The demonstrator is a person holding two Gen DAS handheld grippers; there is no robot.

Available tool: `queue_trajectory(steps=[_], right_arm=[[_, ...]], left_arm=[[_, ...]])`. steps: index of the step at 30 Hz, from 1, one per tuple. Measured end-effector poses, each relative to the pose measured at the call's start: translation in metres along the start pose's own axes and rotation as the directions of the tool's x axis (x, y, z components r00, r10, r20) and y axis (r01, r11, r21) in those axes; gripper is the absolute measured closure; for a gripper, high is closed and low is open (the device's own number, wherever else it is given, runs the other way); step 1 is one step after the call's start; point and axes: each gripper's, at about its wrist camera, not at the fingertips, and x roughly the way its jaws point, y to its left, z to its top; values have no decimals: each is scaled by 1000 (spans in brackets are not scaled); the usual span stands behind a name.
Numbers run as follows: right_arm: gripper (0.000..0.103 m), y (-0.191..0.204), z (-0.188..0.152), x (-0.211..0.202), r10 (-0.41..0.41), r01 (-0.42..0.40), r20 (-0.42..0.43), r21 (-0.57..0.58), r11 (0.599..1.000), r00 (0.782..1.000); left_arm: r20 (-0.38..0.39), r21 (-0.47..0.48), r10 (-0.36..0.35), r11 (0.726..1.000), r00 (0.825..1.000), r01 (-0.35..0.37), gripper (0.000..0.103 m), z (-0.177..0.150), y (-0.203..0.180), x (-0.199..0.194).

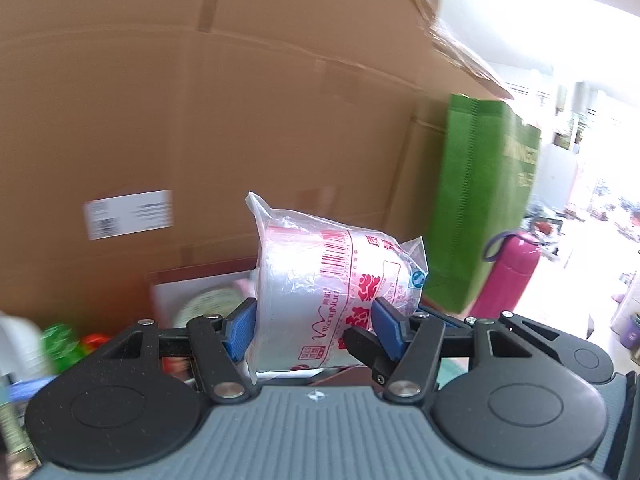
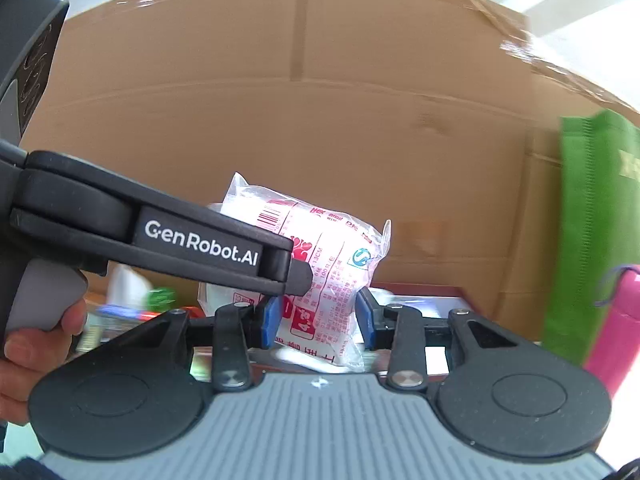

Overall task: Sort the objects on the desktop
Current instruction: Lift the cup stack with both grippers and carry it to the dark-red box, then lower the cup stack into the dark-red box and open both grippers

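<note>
A clear plastic pack (image 1: 320, 292) printed in red, holding a stack of white cups, hangs in the air between two tools at once. The left tool (image 1: 314, 328) is clamped on the pack's wider part, its blue pads (image 1: 240, 330) pressing into the film on either side, so that the pack stands tilted above the tool's grey body with its sealed corner pointing up and to the left. Seen from the right wrist, the right tool (image 2: 318, 320) is closed on the narrower end of the pack (image 2: 320, 280), the film bunched between its blue pads (image 2: 269, 322). In that view the left tool's black arm, marked GenRobot.AI, crosses in from the left edge and meets the pack just above the right tool's left pad, with a person's hand (image 2: 28, 344) wrapped round its grey grip.

A big cardboard box (image 1: 200, 120) fills the background directly behind the pack. To its right stand a green bag (image 1: 484, 200) and, beside it, a pink flask (image 1: 510, 276). Low behind the pack, blurred items lie on what may be a tabletop; the blur hides what they are.
</note>
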Motion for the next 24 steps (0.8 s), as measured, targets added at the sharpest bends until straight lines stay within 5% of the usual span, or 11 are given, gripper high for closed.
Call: queue_trajectory(steps=[14,24], right_arm=[[64,-106,-22,51,-108,108,-105,-3,994,989],[51,-105,-37,79,-109,113,-144,20,993,984]], left_arm=[[-102,-38,-94,995,990,90,38,1,-38,116],[-88,-14,-76,997,993,75,16,-9,-29,120]])
